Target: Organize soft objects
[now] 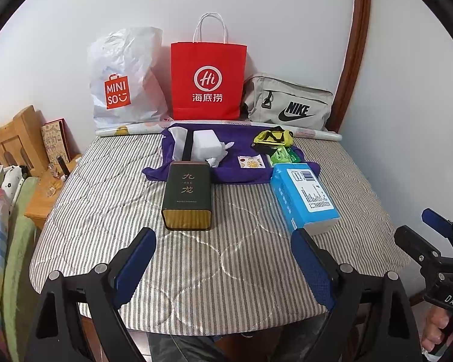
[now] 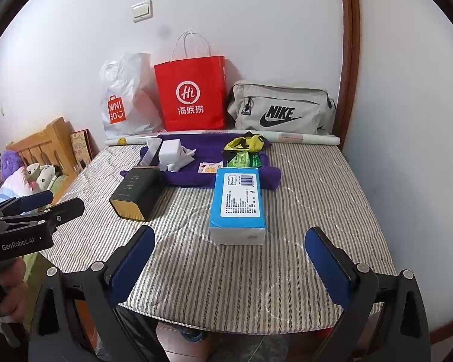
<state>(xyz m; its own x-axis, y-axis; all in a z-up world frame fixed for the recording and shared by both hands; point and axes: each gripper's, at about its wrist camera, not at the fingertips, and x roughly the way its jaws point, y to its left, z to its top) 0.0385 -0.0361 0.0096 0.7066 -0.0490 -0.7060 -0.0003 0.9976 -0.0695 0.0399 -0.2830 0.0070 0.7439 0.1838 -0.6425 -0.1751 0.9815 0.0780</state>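
While nothing is yet held, the left wrist view shows the left gripper hovering over the near edge of the striped mattress pad, its blue-padded fingers spread wide and empty. Ahead, a dark green tea tin lies on its side, its far end touching a purple cloth. On that cloth: a white tissue pack with crumpled tissue beside it, a yellow-black pouch, green wipe packets, a sticker sheet. A blue tissue pack lies right of the tin, its far end over the cloth's corner. Against the wall: Miniso bag, red paper bag, grey Nike bag. The right gripper shows at frame edge, apparently parted.

Right wrist view: right gripper empty, fingers wide apart, lined up just short of the blue tissue pack. Tea tin sits left of it, near but apart. Left gripper at left edge, tips apart.

Risks, judged: the soft pack may crush or bulge out if squeezed at its end rather than across its middle. Dragging it could pull the purple cloth and scatter the small items. The open-ended tin could roll if nudged. Bags have no held-open mouth; a one-handed drop may miss or tip the red paper bag.
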